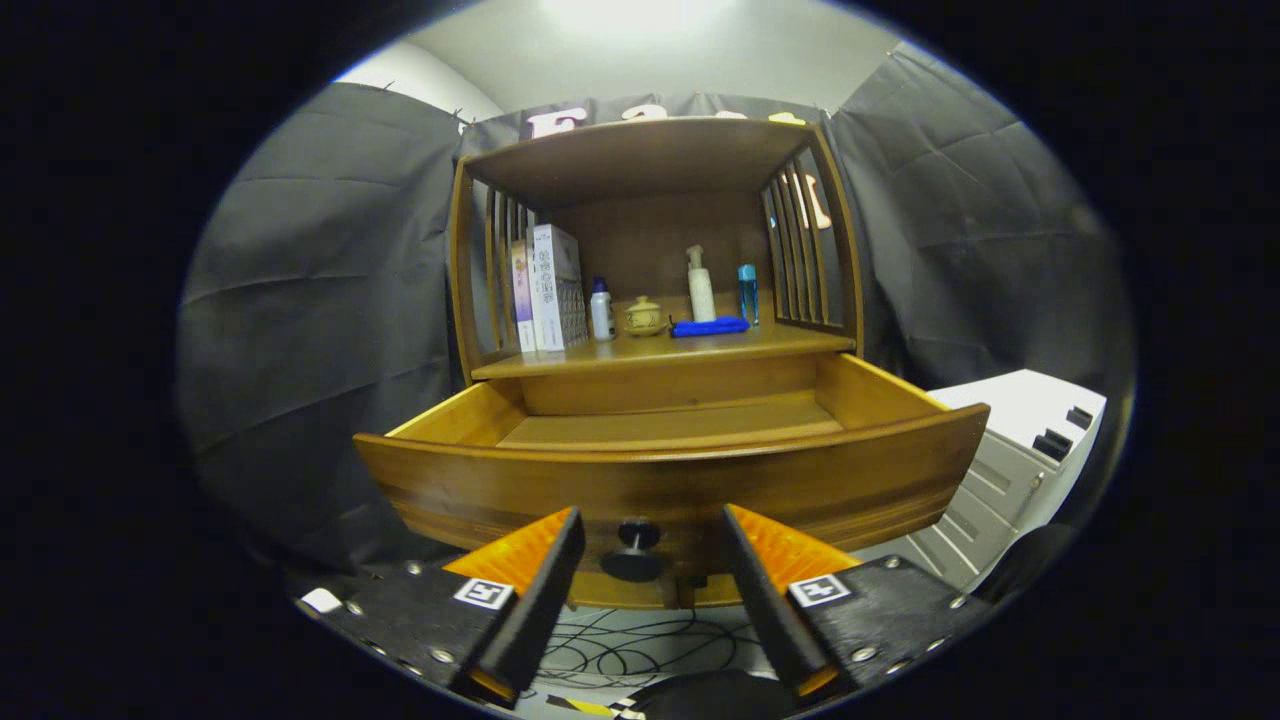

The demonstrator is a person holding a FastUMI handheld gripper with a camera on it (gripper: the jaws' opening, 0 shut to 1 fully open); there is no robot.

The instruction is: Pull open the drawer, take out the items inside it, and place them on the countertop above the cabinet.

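A wooden cabinet (655, 250) stands against a dark cloth wall, seen from the hand-held gripper (650, 535) that faces it head on. Its drawer (660, 470) is pulled well out toward the viewer, and the part of its floor that can be seen over the curved front panel looks bare. The hand-held gripper's two fingers are spread apart, gripping nothing, and the drawer's dark round knob (637, 535) sits in the gap between them, touching neither finger. Above the drawer, the counter (780, 343) carries a row of things set toward the back: two upright boxes (548, 288) at the left by the slatted side, a small white bottle (601, 309), a little lidded pot (643, 316), a flat blue item (709, 326) lying down, a tall pump bottle (700, 285) just behind it, and a slim blue bottle (748, 292) at the right. The front strip of the counter is free. A white unit (1010, 450) stands near the drawer's right corner, and cables (640, 650) lie on the floor under the drawer.
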